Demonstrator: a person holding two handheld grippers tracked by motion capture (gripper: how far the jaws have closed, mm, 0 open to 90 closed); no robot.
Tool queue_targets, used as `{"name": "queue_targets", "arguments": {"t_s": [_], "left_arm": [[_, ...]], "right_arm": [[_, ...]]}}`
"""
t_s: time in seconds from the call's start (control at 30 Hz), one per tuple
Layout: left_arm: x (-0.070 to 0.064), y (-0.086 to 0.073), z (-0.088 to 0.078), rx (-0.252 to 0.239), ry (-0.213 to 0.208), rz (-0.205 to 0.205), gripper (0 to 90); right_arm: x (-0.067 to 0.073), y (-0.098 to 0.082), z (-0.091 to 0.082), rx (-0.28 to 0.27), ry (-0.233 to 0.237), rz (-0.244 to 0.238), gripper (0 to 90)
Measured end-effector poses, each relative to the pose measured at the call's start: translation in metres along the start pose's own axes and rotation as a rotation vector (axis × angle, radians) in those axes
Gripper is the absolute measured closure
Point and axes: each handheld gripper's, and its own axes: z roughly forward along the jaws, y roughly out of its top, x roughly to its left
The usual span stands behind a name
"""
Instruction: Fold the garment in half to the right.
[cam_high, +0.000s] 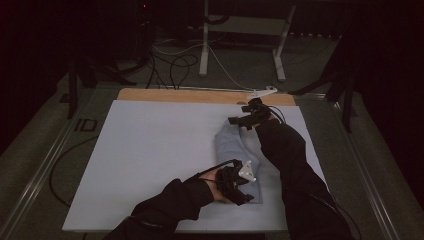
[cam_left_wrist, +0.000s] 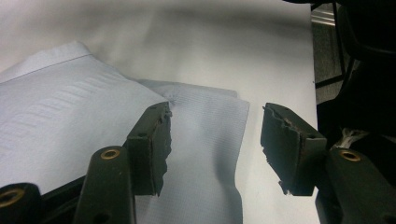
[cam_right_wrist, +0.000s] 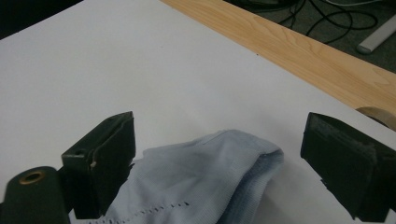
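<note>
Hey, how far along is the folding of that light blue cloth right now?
The light blue cloth already lies folded into a narrow strip on the white board. Both the left gripper and right gripper stand open at its ends, holding nothing. Any further fold is still undone.

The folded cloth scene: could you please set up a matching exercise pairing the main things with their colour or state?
Things:
1. folded cloth
2. left gripper
3. right gripper
4. wooden strip

Descriptions:
A. tan, along the table's far edge
B. pale blue, lying on the white sheet
C. jaws open over the cloth's near end
D. jaws open wide at the cloth's far end

Pairs: 1-B, 2-C, 3-D, 4-A
</note>
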Motion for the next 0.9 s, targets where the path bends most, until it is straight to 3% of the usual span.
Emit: {"name": "queue_targets", "arguments": {"t_s": [0.23, 0.63, 0.9], "left_arm": [[0.004, -0.004, -0.014, -0.026, -0.027, 0.002, 42.4], [0.007, -0.019, -0.043, -0.045, -0.030, -0.004, 40.3], [0.006, -0.037, -0.061, -0.048, -0.019, -0.036, 29.9]], "right_arm": [[0.006, -0.003, -0.003, -0.002, 0.014, -0.006, 10.0], [0.016, -0.008, -0.010, 0.000, 0.037, -0.047, 10.2], [0.020, -0.014, -0.015, -0.007, 0.034, -0.067, 10.3]]}}
